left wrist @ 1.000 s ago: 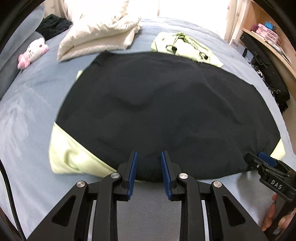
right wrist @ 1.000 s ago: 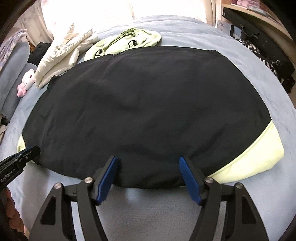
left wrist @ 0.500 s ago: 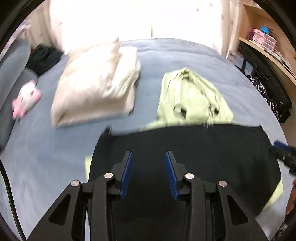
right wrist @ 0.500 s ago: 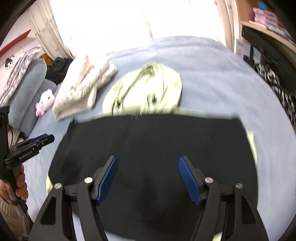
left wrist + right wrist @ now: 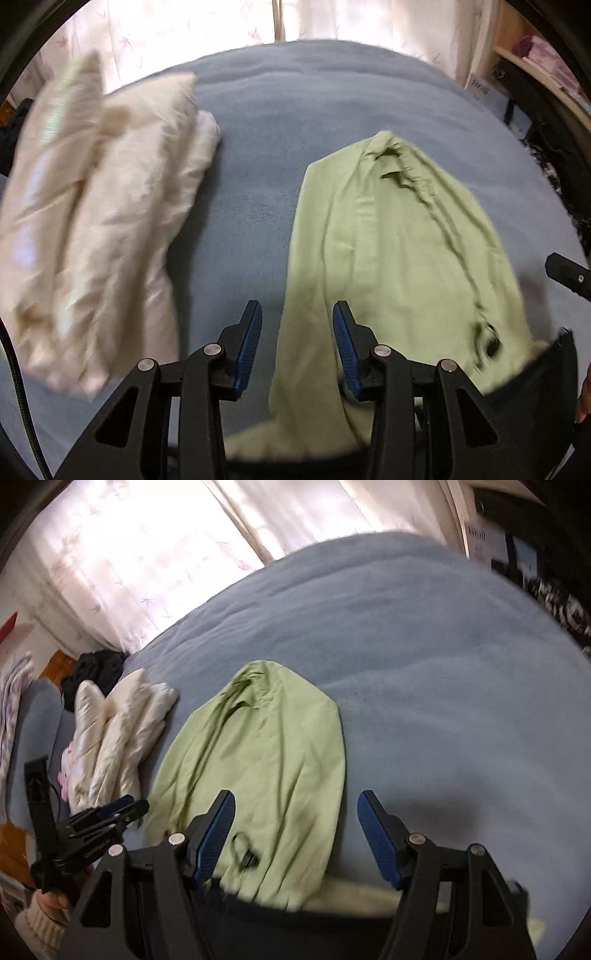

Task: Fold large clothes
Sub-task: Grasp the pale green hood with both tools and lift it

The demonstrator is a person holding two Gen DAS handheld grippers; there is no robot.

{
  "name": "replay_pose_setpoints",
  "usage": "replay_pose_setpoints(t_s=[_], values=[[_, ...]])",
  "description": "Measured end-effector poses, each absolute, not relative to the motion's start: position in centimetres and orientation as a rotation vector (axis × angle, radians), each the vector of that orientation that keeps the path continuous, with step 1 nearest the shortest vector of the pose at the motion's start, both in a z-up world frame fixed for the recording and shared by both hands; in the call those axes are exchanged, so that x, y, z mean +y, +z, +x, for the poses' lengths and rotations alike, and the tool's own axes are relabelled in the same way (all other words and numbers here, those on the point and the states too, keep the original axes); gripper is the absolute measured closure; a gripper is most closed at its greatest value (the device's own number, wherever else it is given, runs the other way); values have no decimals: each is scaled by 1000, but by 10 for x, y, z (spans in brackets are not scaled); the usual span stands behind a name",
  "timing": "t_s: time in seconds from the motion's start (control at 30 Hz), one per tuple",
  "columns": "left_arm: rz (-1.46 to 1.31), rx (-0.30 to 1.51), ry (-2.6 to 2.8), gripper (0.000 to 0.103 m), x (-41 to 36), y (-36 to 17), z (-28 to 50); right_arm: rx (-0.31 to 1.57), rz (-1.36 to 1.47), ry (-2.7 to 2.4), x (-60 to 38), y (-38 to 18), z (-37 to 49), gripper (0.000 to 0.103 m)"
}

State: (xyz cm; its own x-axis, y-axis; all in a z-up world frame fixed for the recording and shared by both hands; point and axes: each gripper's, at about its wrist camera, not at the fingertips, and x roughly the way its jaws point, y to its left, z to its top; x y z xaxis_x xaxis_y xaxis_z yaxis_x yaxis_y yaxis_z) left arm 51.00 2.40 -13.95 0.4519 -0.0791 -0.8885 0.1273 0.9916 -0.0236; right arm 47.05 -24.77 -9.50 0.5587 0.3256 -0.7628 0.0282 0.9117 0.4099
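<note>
The garment is a black jacket with a pale green hood spread flat on the bed; only its top edge shows. My left gripper is open over the hood's left edge, pads gripping nothing. It also shows at the left of the right wrist view. My right gripper stands wide open above the base of the hood, holding nothing. One of its fingers pokes in at the right of the left wrist view. The picture is blurred with motion.
A folded cream padded garment lies left of the hood on the blue bed cover. Dark clothes sit at the bed's far left corner. Bright curtains hang behind, with shelves on the right. A hand in a cream sleeve holds the left gripper.
Both grippers have swept forward from the jacket's near hem, across the black body, to the hood. The left jaws stand wider than before. The right jaws are unchanged.
</note>
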Motion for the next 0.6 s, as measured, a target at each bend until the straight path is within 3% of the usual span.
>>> replay_pose_setpoints(t_s=[0.17,0.27,0.33,0.47,0.5,0.53,0.6], values=[[49,1127,-104,64,26,-173,539,1003,433,179,-252,-126,503,34],[49,1108,-101,55,26,-180,547,1032,425,177,-250,-142,521,34],[56,1092,-92,42,26,-182,550,1032,419,178,-246,-149,531,34],[22,1090,-98,37,31,-190,556,1018,412,177,-238,-153,544,36],[18,1091,-100,42,31,-191,555,1017,405,174,-235,-153,547,44],[9,1089,-121,65,31,-191,554,1022,400,171,-234,-154,549,48],[-37,1099,-212,100,27,-191,553,1033,404,184,-229,-154,552,77]])
